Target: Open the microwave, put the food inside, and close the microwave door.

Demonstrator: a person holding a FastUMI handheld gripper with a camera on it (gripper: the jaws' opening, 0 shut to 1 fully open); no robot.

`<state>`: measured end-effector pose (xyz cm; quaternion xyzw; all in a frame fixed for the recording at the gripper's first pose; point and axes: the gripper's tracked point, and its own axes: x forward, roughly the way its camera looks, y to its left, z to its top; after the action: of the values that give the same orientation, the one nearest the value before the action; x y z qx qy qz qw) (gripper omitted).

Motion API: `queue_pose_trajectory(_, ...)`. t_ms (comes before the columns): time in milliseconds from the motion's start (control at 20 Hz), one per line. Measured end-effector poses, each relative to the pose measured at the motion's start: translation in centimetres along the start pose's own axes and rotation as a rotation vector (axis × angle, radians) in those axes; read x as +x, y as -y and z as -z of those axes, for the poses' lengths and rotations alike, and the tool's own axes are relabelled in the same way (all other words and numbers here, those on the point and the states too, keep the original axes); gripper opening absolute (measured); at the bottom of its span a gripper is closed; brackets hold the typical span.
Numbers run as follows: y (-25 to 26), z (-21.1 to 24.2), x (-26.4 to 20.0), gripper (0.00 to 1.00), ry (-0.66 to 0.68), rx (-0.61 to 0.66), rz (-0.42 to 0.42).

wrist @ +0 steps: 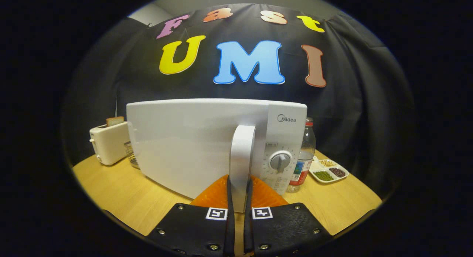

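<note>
A white microwave (192, 138) stands on the wooden table (118, 194) right in front of me. Its door is swung a little outward from the body, hinged on the left. The door's upright white handle (242, 153) runs down between my fingers, and my gripper (239, 188) is shut on it near its lower end. The control panel with a round grey dial (280, 161) sits just right of the handle. The food is hidden from me.
A cream toaster (108, 142) with a slice of bread (115, 120) stands left of the microwave, a wire basket (131, 155) beside it. To the right are a clear bottle (305, 153) and a divided dish of beans (329, 171).
</note>
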<state>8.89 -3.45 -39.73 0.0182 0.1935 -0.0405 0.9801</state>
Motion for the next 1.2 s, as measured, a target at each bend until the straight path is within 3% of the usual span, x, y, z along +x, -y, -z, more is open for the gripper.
queue_pose_trajectory(150,-2.5,0.7,-3.5,0.10,0.006,-0.030,-0.070)
queue_pose_trajectory(600,-12.5,2.4,-11.7,0.09,0.012,0.034,-0.283)
queue_pose_trajectory(850,-20.5,2.8,-15.0,0.09,0.060,0.039,-0.303)
queue_pose_trajectory(1200,-27.6,2.9,-16.0,0.08,0.198,-0.097,-0.066)
